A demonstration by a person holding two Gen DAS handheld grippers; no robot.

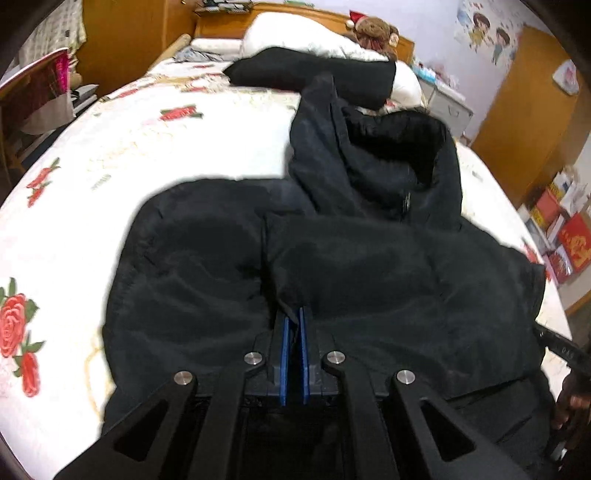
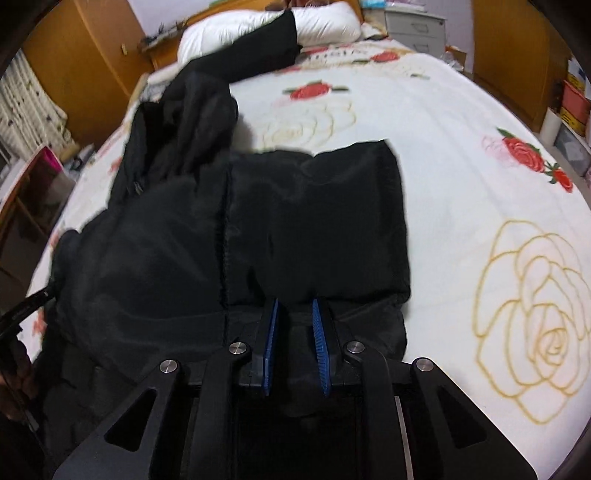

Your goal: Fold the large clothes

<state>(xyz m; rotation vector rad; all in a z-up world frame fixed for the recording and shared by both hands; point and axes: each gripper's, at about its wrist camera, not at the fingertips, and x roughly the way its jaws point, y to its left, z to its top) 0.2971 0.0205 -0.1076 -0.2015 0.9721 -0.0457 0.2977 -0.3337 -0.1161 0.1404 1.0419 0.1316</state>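
A large black coat (image 1: 332, 258) is spread on a bed (image 1: 184, 147) covered with a rose-printed sheet. Its near hem lies at the foot edge of the bed, close under both cameras, and its hood (image 1: 388, 158) and one sleeve (image 1: 314, 77) reach toward the pillow (image 1: 295, 33) at the head end. The long axis is thus laid along the length of the bed, collar end away from the cameras.

The folding is judged to be only partly done. In the right wrist view a side panel (image 2: 314, 214) appears to have been turned in over the body, with a straight folded edge on the right. The hood is left bunched and the sleeve is stretched out unfolded toward the head of the bed, so the sleeve, the hood and the lengthwise folds are still to be dealt with.

The left gripper (image 1: 293, 321) is clenched, its blue pads nearly together with a thin pinch of coat fabric caught at the hem. The right gripper (image 2: 295, 314) is set at the hem too; black fabric is seen between its narrowed blue pads, but whether they press on it cannot be told.
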